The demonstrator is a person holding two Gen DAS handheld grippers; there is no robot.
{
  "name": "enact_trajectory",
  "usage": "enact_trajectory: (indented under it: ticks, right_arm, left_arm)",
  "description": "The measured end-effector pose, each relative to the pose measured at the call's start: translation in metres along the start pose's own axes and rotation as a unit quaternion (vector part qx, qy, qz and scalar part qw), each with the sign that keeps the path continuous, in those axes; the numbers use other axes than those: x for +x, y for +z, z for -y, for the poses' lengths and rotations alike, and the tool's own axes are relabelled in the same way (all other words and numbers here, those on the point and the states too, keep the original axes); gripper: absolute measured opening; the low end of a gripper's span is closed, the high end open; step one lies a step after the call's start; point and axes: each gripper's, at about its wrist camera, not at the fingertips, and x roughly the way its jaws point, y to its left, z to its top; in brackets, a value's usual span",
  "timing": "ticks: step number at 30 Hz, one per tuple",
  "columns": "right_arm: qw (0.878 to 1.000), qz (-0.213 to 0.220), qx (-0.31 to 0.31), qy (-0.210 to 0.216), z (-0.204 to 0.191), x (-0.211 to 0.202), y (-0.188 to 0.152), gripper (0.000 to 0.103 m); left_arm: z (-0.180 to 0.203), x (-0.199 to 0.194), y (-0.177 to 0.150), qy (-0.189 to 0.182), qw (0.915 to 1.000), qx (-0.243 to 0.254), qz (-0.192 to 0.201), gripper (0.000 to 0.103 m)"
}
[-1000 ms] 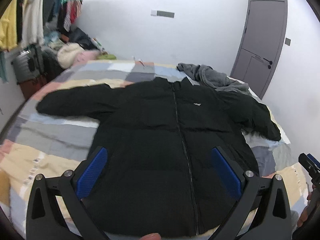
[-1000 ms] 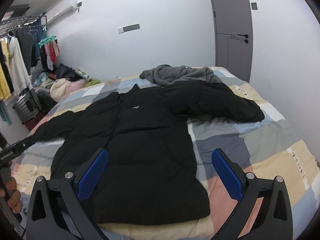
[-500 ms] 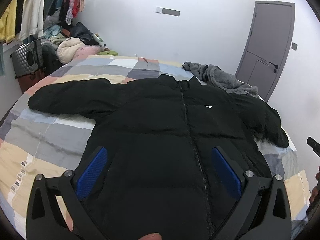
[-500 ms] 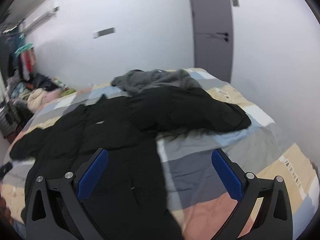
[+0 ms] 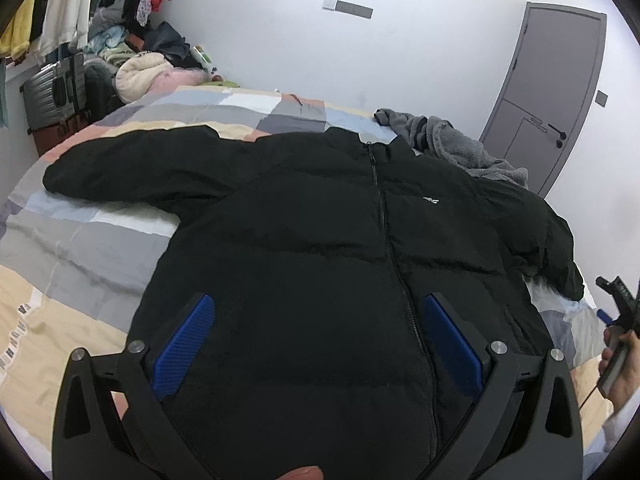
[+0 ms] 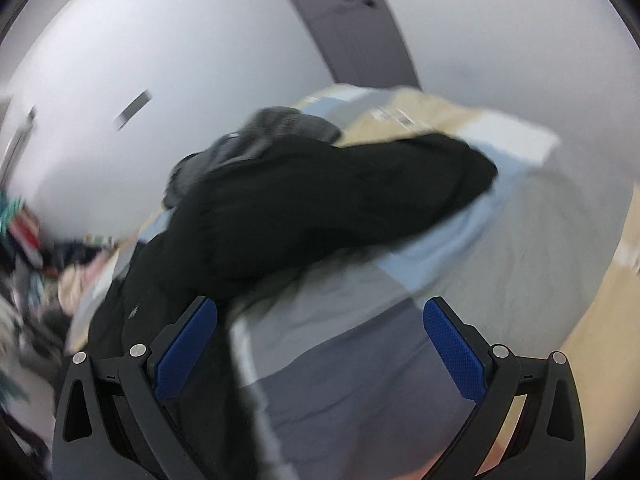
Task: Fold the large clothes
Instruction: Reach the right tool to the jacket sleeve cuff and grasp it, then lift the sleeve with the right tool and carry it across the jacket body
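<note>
A black puffer jacket [image 5: 320, 240] lies face up and zipped on the patchwork bed [image 5: 80, 240], its left sleeve [image 5: 140, 172] stretched out to the left. Its right sleeve [image 6: 340, 200] lies bent on the bedcover. My left gripper [image 5: 318, 340] is open and empty above the jacket's lower front. My right gripper [image 6: 320, 344] is open and empty, above the bedcover just right of the jacket's side and short of the right sleeve. It also shows at the right edge of the left wrist view [image 5: 616, 300]. The right wrist view is blurred.
A grey fleece garment [image 5: 448, 144] lies at the head of the bed beside the jacket's collar. A clothes rack [image 5: 80, 8], a suitcase [image 5: 52, 96] and piled clothes [image 5: 148, 72] stand at the left. A grey door [image 5: 548, 92] is at the back right.
My left gripper has moved in lower over the jacket. My right gripper has swung right and tilted, from over the jacket's hem to the bedcover near the right sleeve.
</note>
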Motion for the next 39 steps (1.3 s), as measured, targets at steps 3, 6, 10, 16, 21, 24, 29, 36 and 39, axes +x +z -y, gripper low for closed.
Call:
enact_trajectory:
  ticks: [3,6,10,16,21,24,29,36,39]
  right_arm:
    - [0.999,0.007,0.041,0.012,0.028,0.023,0.011,0.103]
    - [0.994,0.006,0.104,0.039,0.057,0.048,0.022,0.103]
    - [0.981,0.016,0.181,0.071,0.089,0.08,0.036,0.103]
    - [0.953,0.079,0.267,0.114,0.125,0.112,0.061,0.102]
    - [0.947,0.103,0.288,0.098,0.137,0.128,0.083,0.087]
    - [0.949,0.106,0.287,0.077,0.143,0.138,0.097,0.068]
    - [0.956,0.101,0.268,0.061,0.155,0.161,0.12,0.038]
    - [0.967,0.126,0.216,0.056,0.152,0.137,0.143,0.015]
    - [0.973,0.137,0.184,0.037,0.14,0.117,0.153,0.009]
  left_arm:
    - [0.002,0.008,-0.001,0.002,1.0,-0.001,-0.004,0.103]
    - [0.005,0.017,-0.003,0.008,0.9999,0.0,-0.011,0.103]
    - [0.006,0.031,-0.004,0.005,0.9997,-0.01,-0.021,0.103]
    - [0.015,0.045,-0.003,0.014,0.9998,-0.004,-0.015,0.103]
    - [0.022,0.058,-0.002,0.029,0.9995,0.001,-0.011,0.103]
    - [0.025,0.067,-0.003,0.033,0.9993,0.005,-0.017,0.103]
    - [0.027,0.08,-0.005,0.042,0.9985,0.015,-0.031,0.103]
    - [0.032,0.082,-0.008,0.054,0.9976,0.027,-0.035,0.103]
    - [0.032,0.08,-0.008,0.055,0.9975,0.029,-0.032,0.103]
